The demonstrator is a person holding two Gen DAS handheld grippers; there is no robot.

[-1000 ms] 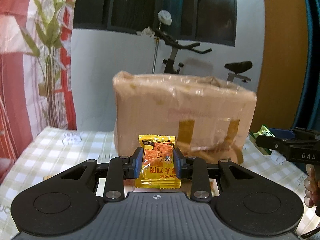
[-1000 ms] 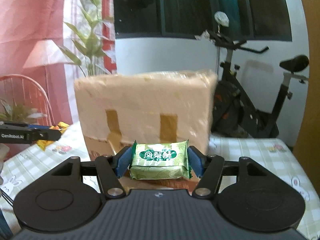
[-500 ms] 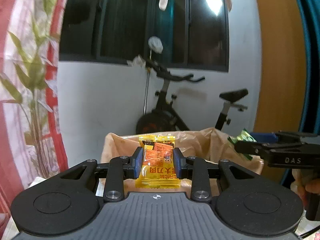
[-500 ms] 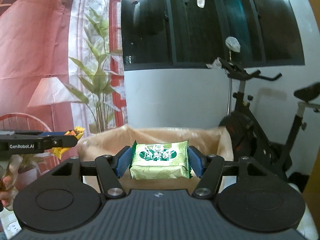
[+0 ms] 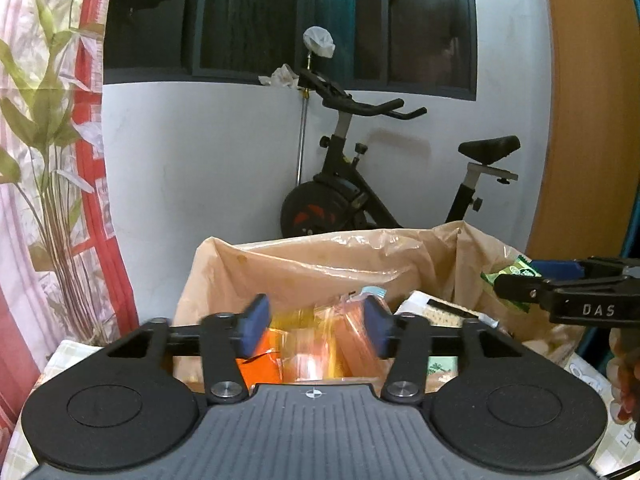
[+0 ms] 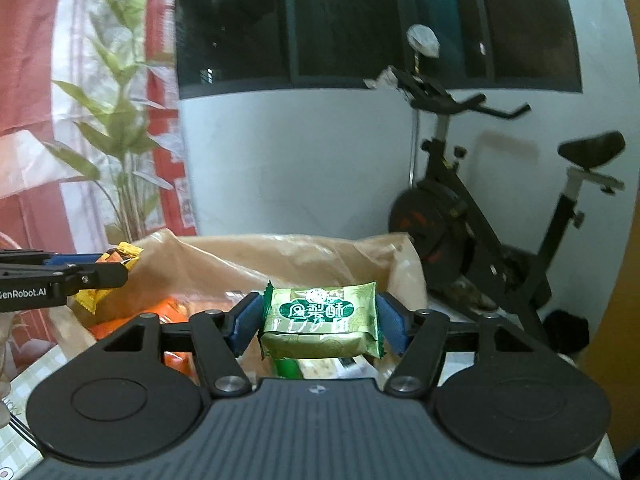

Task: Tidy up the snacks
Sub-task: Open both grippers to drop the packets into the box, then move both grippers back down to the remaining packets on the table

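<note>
Both grippers hover over the open top of a cardboard box lined with tan plastic (image 5: 320,264) (image 6: 304,256). My left gripper (image 5: 316,320) has its jaws opening. The yellow-orange snack packet (image 5: 312,344) is a blur between the spread pads, touching neither. The right wrist view shows that packet (image 6: 120,258) at the left gripper's (image 6: 100,276) tips. My right gripper (image 6: 319,322) carries a green snack packet (image 6: 320,312) level between its pads. Its jaws are opening slightly, but the pads still hold the packet. The left wrist view has the right gripper (image 5: 516,280) at the right.
Orange packets (image 6: 176,312) and a white carton (image 5: 436,308) lie inside the box. It stands on a checked tablecloth (image 5: 600,368). Behind are a white wall, a dark window and an exercise bike (image 5: 352,200). A plant-print curtain (image 5: 48,160) hangs at left.
Both grippers have risen and moved forward from in front of the box to above its open top. The left jaws have spread and the yellow packet has slipped free. The green packet stays gripped.
</note>
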